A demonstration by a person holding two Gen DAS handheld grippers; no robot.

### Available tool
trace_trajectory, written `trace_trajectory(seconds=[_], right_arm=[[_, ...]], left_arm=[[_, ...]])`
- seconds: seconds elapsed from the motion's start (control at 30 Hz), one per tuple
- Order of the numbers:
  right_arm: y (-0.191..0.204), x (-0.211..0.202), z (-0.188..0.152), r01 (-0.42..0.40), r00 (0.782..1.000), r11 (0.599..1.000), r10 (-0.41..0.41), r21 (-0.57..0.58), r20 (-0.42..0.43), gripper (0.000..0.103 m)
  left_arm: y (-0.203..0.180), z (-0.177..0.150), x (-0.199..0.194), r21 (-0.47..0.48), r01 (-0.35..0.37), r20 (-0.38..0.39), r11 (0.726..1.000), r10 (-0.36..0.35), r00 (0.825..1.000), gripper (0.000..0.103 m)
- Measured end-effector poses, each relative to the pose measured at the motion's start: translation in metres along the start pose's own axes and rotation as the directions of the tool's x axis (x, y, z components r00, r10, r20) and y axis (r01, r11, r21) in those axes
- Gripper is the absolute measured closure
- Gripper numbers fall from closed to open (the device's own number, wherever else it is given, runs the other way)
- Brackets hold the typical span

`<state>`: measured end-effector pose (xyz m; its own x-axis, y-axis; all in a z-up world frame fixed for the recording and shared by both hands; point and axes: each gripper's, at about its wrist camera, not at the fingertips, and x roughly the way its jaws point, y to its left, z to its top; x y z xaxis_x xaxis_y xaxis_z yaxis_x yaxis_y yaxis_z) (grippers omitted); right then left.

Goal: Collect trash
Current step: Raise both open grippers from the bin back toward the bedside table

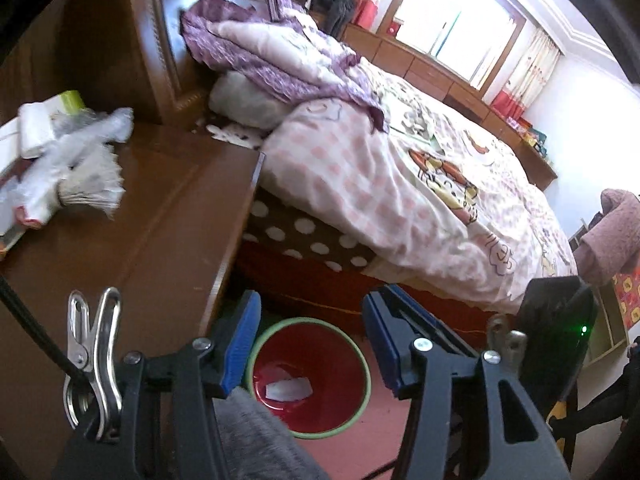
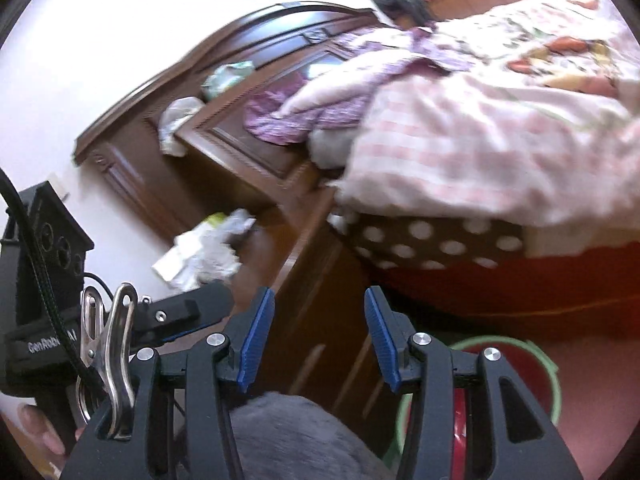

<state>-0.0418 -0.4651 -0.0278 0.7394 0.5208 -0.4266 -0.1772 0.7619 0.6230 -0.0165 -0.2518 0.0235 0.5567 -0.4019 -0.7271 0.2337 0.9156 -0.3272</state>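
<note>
While both grippers hang empty, left gripper [image 1: 310, 340] and right gripper [image 2: 320, 338] spread, red bin [image 1: 352, 344] on floor beside nightstand [image 1: 160, 216] holds one white scrap [image 1: 289, 389]. Remaining trash pile [image 1: 68, 160] lies on nightstand; long axis unclear.

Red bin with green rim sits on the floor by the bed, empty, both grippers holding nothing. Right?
Not empty: the red bin already holds a white scrap of paper, seen in the left wrist view. The rest holds: left gripper and right gripper carry nothing.
</note>
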Motion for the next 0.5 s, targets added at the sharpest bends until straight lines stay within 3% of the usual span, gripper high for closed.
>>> trace_trajectory(seconds=[0.07,0.3,0.5], right_arm=[[0.014,0.004,0.001,-0.041,0.999,0.999,0.041,-0.021,0.011,0.043],[0.067,0.018,0.0,-0.14,0.989,0.983,0.144,-0.116,0.025,0.041],[0.1,0.033,-0.001,-0.184,0.982,0.969,0.187,-0.166,0.002,0.039]], left_arm=[[0.009,0.0,-0.015,-0.009,-0.001,0.025,1.0,0.001,1.0,0.047],[0.038,-0.001,-0.065,-0.011,-0.023,0.131,1.0,0.024,0.991,0.047],[0.066,-0.005,-0.084,-0.03,-0.07,0.191,0.997,0.075,0.979,0.047]])
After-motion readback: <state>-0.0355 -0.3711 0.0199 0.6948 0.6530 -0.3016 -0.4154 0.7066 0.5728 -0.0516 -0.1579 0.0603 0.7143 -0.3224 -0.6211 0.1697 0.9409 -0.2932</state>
